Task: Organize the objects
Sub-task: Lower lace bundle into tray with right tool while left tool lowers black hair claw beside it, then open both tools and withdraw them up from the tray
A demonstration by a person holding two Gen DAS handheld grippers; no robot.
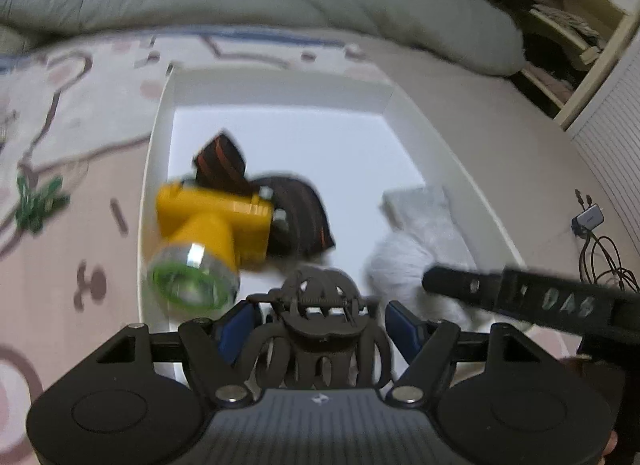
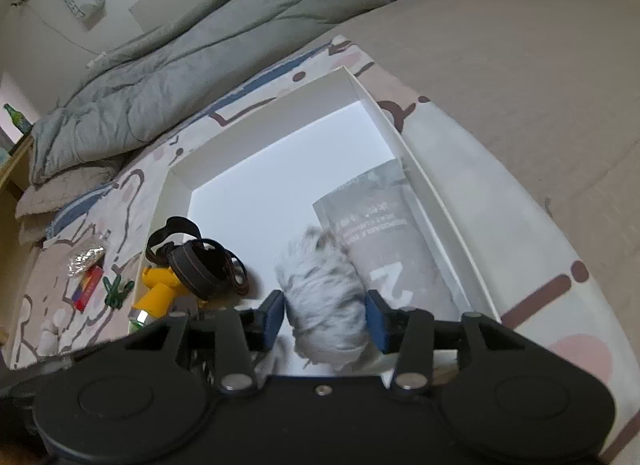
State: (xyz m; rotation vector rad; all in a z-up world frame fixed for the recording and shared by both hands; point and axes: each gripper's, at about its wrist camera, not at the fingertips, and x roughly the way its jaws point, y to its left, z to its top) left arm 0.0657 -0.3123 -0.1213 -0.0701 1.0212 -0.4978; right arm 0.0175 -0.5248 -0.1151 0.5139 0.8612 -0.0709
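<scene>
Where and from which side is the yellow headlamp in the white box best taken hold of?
Probably grip the yellow headlamp across its blocky rectangular body, not the round, tapering lens barrel. Come from above: it lies against the white box wall, lens tilted toward the rim, with the strap bunched behind, so only the top is open.

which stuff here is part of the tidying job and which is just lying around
Job:
white box
yellow headlamp
black hair claw in left gripper
fluffy grey thing between right gripper pads
grey packet

Lying about:
grey duvet
green bottle
cables
</scene>
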